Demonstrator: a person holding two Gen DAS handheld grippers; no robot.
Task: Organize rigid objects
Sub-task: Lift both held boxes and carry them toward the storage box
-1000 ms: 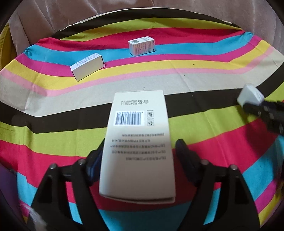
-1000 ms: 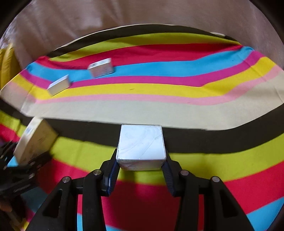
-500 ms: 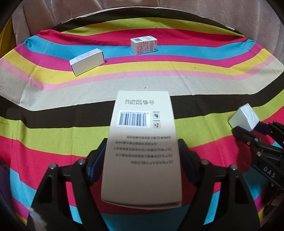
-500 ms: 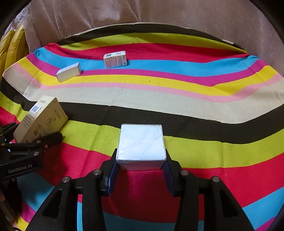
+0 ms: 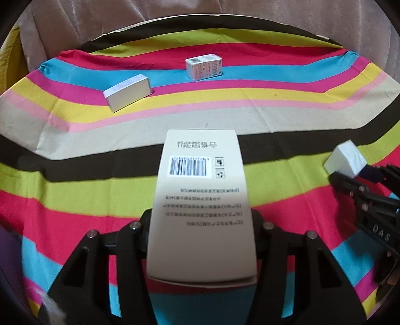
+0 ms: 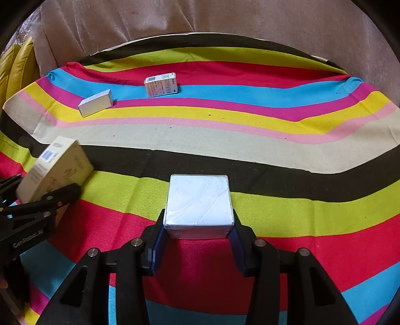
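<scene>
My left gripper [image 5: 201,232] is shut on a long beige carton [image 5: 201,200] with a barcode, held above the striped cloth; it also shows at the left of the right wrist view [image 6: 56,168]. My right gripper [image 6: 198,240] is shut on a white square box [image 6: 198,203], seen from the left wrist view at the right [image 5: 346,160]. Two small boxes lie at the far side: a plain white one [image 5: 127,92] [image 6: 96,102] and a printed one [image 5: 203,66] [image 6: 161,84].
A striped multicolour cloth [image 6: 275,130] covers the surface. A brown plush backrest [image 6: 200,17] rises behind it. A yellow cushion [image 6: 12,67] sits at the far left.
Both grippers have drawn back and lowered toward the near side with their boxes still held. The right gripper now shows lower in the left wrist view.
</scene>
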